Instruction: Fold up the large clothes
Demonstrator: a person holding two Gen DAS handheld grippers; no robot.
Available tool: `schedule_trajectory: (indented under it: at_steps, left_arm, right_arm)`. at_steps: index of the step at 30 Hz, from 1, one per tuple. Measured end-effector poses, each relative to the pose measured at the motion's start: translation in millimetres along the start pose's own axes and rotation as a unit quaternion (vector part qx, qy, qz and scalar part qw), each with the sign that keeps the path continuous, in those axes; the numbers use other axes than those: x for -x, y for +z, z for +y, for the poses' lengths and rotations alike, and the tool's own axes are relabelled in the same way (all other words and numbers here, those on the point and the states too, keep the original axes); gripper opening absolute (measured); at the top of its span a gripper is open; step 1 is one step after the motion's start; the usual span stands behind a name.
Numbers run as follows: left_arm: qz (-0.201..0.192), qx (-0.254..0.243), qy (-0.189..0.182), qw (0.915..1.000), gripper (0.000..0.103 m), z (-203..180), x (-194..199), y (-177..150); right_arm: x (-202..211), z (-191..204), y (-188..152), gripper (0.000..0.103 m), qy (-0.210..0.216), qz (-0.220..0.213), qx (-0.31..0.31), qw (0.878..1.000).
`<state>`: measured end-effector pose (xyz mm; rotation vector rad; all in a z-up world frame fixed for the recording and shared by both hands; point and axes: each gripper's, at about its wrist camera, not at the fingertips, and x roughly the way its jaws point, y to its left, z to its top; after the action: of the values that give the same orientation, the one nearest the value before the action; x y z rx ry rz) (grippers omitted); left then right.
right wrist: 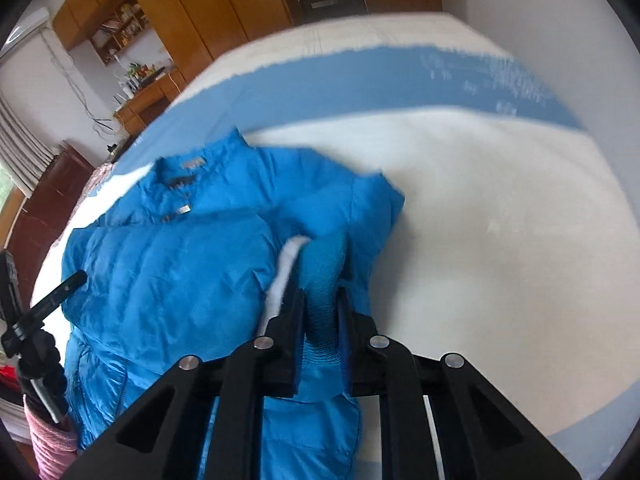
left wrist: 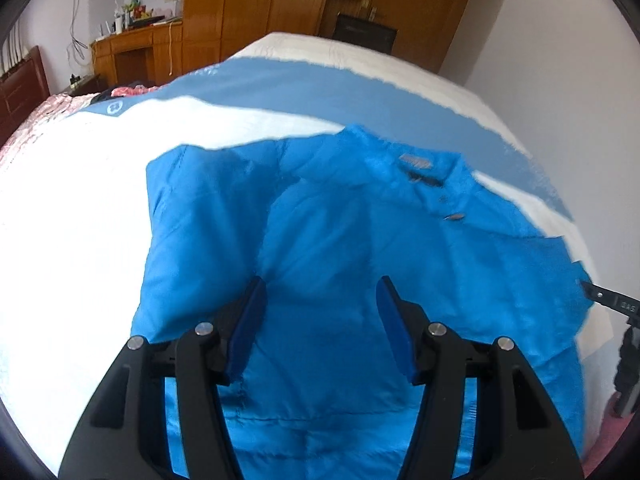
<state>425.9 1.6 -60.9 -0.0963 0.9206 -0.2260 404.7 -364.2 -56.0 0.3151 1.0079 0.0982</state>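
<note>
Blue puffer jacket lies front-up on the bed, on a white blanket with a dusty-blue band running across behind the collar. Collar points toward the far end of the bed; snaps visible below it on the placket.

Left gripper hovers over the jacket's chest, fingers spread wide, blue pads clear of each other, nothing between them. Whether the tips touch the fabric cannot be told.

Right gripper is pinched onto the ribbed sleeve cuff, the cuff bunched between the two fingers. The sleeve is folded inward, arching from the shoulder back toward the jacket body. A strip of white shows just left of the cuff, between sleeve and torso.

In the right wrist view, the left gripper's black tip shows at the jacket's far edge.

Background: wooden wardrobe, desk with clutter, dark red headboard, pink quilt at the bed's side.
</note>
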Motion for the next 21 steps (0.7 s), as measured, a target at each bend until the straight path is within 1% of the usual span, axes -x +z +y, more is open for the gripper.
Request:
schedule_trajectory:
  at_steps: [1,5,7,9,10,12,13,14,16,19,21]
  left_arm:
    - [0.003,0.0,0.002,1.0,0.057,1.0,-3.2,-0.9]
    - [0.006,-0.012,0.022,0.9997,0.056,4.1,-10.2,-4.5]
    - [0.006,-0.017,0.031,0.9994,0.056,2.6,-9.8,-4.8]
    - [0.004,-0.016,0.042,0.999,0.056,-0.9,-1.5,-4.4]
    - [-0.002,-0.015,0.039,0.9991,0.056,-3.4,7.5,-4.3]
    - [-0.014,-0.012,0.019,0.9997,0.057,-7.9,22.7,-3.1]
    - [-0.018,-0.01,0.012,0.9997,0.057,-11.3,27.5,-2.1]
    - [-0.021,-0.012,0.003,0.9997,0.057,-17.3,31.4,-0.3]
    - [-0.021,-0.019,-0.006,0.9996,0.057,-30.1,31.0,2.7]
    - [-0.008,-0.036,0.004,0.9993,0.057,-48.3,14.0,2.7]
    - [0.006,-0.042,0.008,0.9991,0.057,-52.1,0.2,-0.8]
  right_arm:
    - [-6.9,-0.3,-1.3,0.014,0.002,0.007,0.002,1.0]
    - [-17.3,4.8,-3.7,0.015,0.004,0.006,0.018,1.0]
    - [-12.3,5.6,-6.1,0.019,0.005,-0.001,0.024,1.0]
    - [0.2,3.4,-5.9,0.023,0.005,-0.015,0.015,1.0]
    - [10.3,6.1,-4.7,0.023,-0.006,-0.035,0.014,0.999]
    - [29.3,11.1,-3.9,0.023,-0.029,-0.071,0.021,0.997]
    - [37.0,18.0,-4.1,0.023,-0.029,-0.086,0.028,0.995]
    - [39.4,25.4,-4.3,0.023,-0.017,-0.09,0.035,0.995]
    - [31.0,46.9,-6.1,0.023,0.018,-0.077,0.056,0.995]
    - [10.6,68.5,-8.7,0.023,0.029,-0.066,0.066,0.995]
    - [-3.5,77.5,-11.2,0.023,0.031,-0.056,0.075,0.995]
